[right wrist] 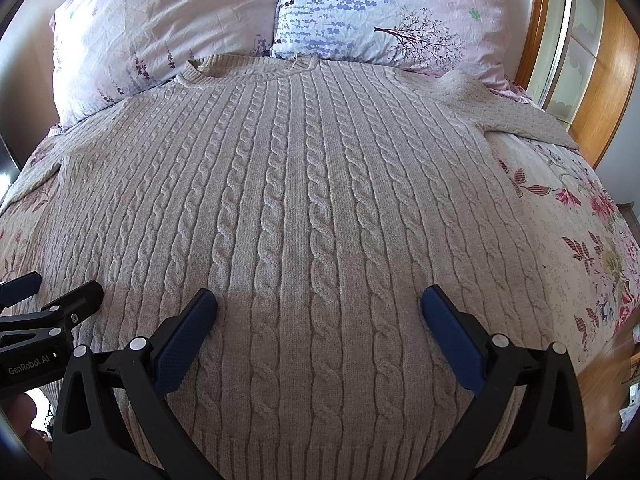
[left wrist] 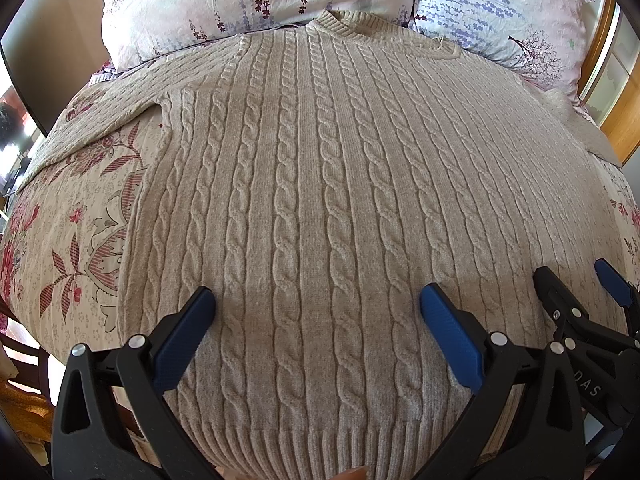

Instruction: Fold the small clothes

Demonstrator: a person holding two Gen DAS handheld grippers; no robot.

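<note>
Item: cable-knit sweater (left wrist: 320,200), lying flat and unfolded on the bed (left wrist: 80,220), collar toward the pillows (right wrist: 168,20). We find no fold made; all folding remains. Left tongs (left wrist: 318,304) and right tongs (right wrist: 320,304): both spread wide above the hem, holding nothing.

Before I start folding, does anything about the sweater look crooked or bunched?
Mostly flat. The sweater lies face up, hem nearest both open grippers. One oddity: its right sleeve is rumpled at the shoulder, near the pillow, not laid smooth.
</note>
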